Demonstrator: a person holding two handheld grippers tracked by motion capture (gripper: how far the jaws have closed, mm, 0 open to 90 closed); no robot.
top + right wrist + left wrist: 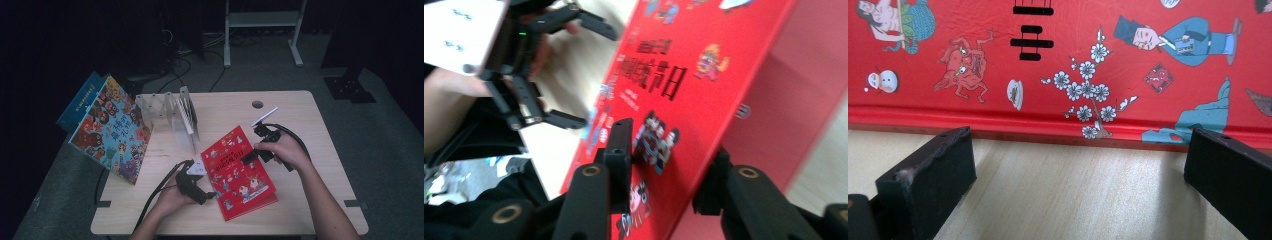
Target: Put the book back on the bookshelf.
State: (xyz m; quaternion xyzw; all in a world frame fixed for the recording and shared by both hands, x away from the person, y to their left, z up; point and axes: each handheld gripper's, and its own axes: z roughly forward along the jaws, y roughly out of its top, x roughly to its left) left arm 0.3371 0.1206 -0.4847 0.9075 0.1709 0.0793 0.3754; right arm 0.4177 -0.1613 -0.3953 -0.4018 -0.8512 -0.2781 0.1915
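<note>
The right gripper (664,165) has its two black jaws closed on the edge of the red book's cover (724,65), one finger (621,145) lying on the printed face and the other tucked behind the board, so the cover is pinched between them and tilted up off the pages beneath. From that grip the cover runs away ahead of the fingers, its long axis lying roughly along the line of the jaws, and the book's hinge side sits on the far side of the pads, toward the other hand. In the high view the red book (240,172) lies on the table (310,130) between the two hands, with the right gripper (257,150) at its upper right edge. The left gripper (1073,200) has its jaws spread wide with only bare wood between them; the book's spine edge (1048,122) stands straight ahead of the fingertips, just beyond them and running crosswise to them, not touched. The left gripper (207,192) is thus the nearer one to the spine, while the right alone has hold of the cover. Judging by this, swinging the cover toward the spine depends on the left jaws steadying that edge. Farther out, a clear rack (170,112) and a colourful picture book (112,130) stand well apart at the table's left.
</note>
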